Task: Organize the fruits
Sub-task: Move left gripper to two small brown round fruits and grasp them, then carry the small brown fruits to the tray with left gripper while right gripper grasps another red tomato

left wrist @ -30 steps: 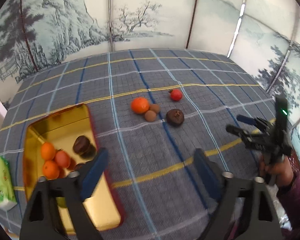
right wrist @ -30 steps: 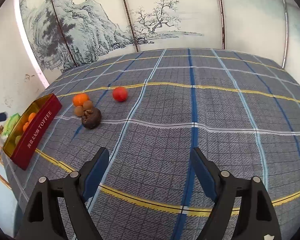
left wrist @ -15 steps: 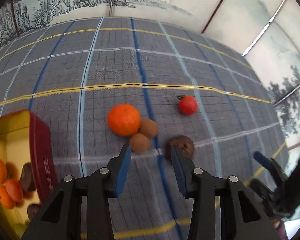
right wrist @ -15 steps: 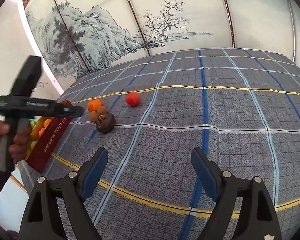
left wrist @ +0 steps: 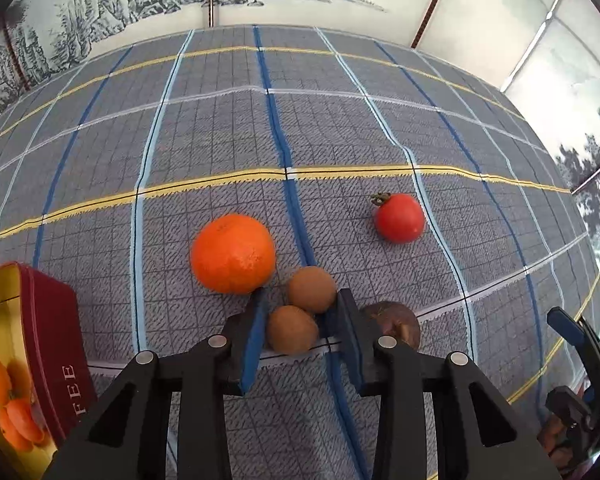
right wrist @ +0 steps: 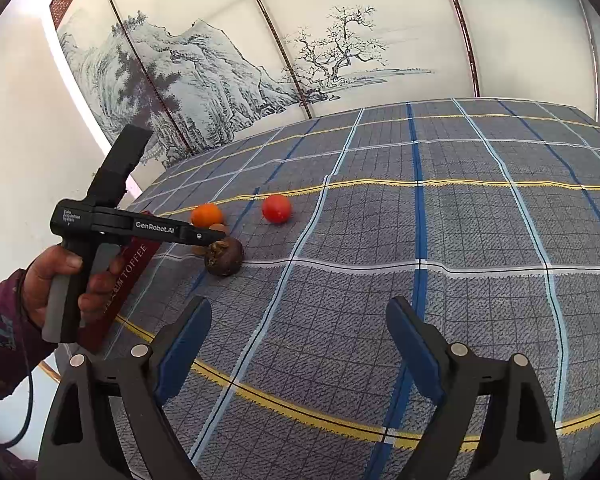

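Note:
My left gripper [left wrist: 300, 304] is low over the plaid cloth, its blue pads on either side of two small brown fruits: the near one [left wrist: 292, 329] lies between the pads with small gaps, the far one [left wrist: 311, 289] at the tips. An orange [left wrist: 233, 253] lies just left, a dark mangosteen [left wrist: 392, 320] just right, a red tomato [left wrist: 399, 218] farther right. The red tin [left wrist: 48, 344] with fruit sits at lower left. My right gripper [right wrist: 298, 312] is open and empty, hovering well back from the fruit cluster [right wrist: 224, 256].
A painted folding screen [right wrist: 220, 68] backs the table. The left gripper's body and the hand [right wrist: 60, 280] holding it show at the left of the right wrist view, in front of the tin [right wrist: 128, 276]. The table edge runs at lower left.
My left gripper has moved forward and down from above the tin to the brown fruits and narrowed its jaws around them. The right gripper has stayed nearly still, open.

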A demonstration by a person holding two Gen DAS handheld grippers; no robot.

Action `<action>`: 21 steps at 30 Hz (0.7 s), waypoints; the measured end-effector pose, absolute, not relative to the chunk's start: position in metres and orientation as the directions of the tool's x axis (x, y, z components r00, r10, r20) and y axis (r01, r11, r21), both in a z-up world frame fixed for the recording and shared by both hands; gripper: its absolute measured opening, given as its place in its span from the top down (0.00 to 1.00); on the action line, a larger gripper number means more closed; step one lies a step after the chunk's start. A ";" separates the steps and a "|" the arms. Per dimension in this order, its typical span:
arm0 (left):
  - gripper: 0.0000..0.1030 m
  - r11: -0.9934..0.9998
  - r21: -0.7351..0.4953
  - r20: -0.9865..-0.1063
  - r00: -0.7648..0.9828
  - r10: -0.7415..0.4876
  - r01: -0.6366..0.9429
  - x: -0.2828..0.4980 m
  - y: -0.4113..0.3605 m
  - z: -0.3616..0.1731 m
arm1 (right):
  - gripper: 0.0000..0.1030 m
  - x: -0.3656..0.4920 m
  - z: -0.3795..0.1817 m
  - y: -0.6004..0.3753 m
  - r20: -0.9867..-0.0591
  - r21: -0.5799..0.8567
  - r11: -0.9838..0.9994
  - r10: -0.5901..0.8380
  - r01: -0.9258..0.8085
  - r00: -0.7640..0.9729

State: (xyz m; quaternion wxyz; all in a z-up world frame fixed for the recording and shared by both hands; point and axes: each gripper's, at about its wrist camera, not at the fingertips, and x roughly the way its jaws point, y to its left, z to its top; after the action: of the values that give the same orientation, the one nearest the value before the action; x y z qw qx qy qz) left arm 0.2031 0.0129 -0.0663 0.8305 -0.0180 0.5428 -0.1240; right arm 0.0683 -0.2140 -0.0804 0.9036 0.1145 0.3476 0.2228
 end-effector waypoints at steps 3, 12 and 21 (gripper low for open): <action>0.65 0.968 -0.169 -0.888 0.398 -0.231 0.185 0.198 0.015 -0.066 | 0.12 0.069 -0.081 -0.216 -0.574 0.367 0.876 0.478 -0.313 0.665; 0.66 0.961 -0.252 -0.850 0.449 -0.276 0.114 0.154 0.040 -0.049 | 0.12 0.076 -0.080 -0.210 -0.612 0.347 0.883 0.469 -0.317 0.637; 0.66 0.931 -0.348 -0.800 0.483 -0.357 0.112 0.109 0.059 -0.015 | 0.15 0.138 -0.043 -0.149 -0.627 0.158 0.858 0.470 -0.489 0.622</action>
State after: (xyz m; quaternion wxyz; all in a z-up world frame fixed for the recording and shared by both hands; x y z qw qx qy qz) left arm 0.1091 0.0587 -0.0149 0.8519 -0.1254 0.4896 -0.1376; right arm 0.1383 -0.1491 -0.0433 0.9004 -0.0140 0.3439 0.2661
